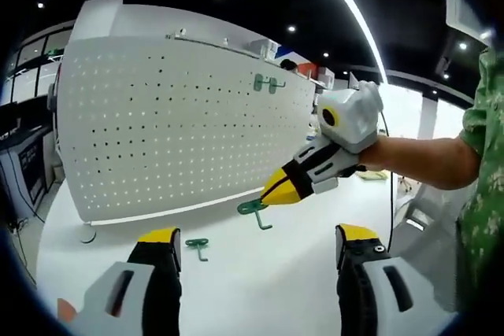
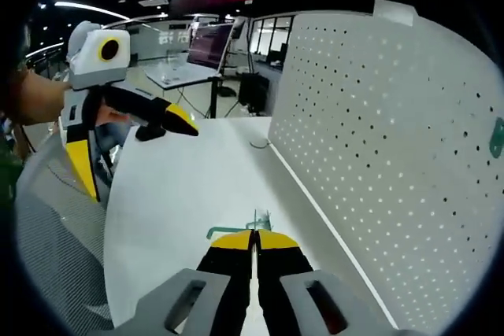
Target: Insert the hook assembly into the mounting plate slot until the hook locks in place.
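I am looking at a white perforated pegboard point(image 1: 181, 127), a smooth curved sheet dotted with rows of small round holes, standing upright on a glossy white table point(image 1: 236, 281). 1 green hook point(image 1: 268, 83) is already hanging near the board's upper edge. In the left gripper view my left gripper point(image 1: 257, 245) is hovering over the table with its yellow-tipped black jaws spread wide and nothing between them. Just beyond them, 1 small green hook piece point(image 1: 198, 246) is lying flat on the table.

My right gripper point(image 1: 272, 192) is reaching in from the right, its jaws pressed together on the hook assembly point(image 1: 253, 210), a thin translucent green plastic part with a flat head and a bent stem. It is sitting low, just above the table and in front of the board's bottom edge. In the right gripper view the same jaws point(image 2: 253, 240) are pinching that green piece point(image 2: 236, 230) at their tips, with the board point(image 2: 394, 155) to the right.
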Tool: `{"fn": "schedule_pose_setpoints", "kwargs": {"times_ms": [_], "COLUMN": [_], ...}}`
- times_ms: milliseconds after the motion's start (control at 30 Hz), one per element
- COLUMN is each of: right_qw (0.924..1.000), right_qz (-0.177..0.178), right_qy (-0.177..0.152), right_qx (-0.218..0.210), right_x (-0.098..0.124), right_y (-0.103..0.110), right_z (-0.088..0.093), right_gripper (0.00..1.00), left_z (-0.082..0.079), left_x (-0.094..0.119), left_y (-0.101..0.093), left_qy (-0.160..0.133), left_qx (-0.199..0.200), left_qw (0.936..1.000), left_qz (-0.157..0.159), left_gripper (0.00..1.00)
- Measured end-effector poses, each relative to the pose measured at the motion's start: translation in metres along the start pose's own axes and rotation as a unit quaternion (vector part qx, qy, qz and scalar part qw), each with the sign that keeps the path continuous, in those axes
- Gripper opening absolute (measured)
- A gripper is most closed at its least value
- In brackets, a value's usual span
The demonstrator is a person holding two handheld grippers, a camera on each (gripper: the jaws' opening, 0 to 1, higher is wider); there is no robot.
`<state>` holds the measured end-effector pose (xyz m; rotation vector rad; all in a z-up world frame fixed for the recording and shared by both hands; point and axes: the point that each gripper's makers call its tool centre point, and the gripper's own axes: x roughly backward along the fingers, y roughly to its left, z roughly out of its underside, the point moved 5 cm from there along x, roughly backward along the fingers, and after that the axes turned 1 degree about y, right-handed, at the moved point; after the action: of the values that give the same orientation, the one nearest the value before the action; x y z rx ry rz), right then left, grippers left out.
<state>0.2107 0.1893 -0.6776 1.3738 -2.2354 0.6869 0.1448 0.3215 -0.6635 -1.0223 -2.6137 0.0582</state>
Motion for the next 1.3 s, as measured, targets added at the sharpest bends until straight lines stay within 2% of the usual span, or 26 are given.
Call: {"fn": "schedule_pose_setpoints", "kwargs": {"times_ms": [567,767,1300], "right_qw": [0.9986,0.9971,0.9929], "right_qz": [-0.030,-0.050,-0.101], "right_qy": [-0.038,-0.054,-0.044], "right_qx": [0.018,0.019,0.046], "right_x": [0.044,0.059,0.070], "right_y": [0.014,0.017,0.039], "right_z": [-0.025,-0.035,-0.037], "right_gripper": [0.00,0.00,0.00], "left_z": [-0.017,-0.027,-0.034], "left_x": [0.010,0.012,0.013], "left_y": [-0.011,-0.019,-0.033], "left_qy": [-0.011,-0.015,-0.013], "left_qx": [-0.028,-0.051,-0.092], "left_qw": [0.9992,0.9974,0.9920], "left_qz": [0.028,0.048,0.086], "left_gripper": [0.79,0.71,0.58]}}
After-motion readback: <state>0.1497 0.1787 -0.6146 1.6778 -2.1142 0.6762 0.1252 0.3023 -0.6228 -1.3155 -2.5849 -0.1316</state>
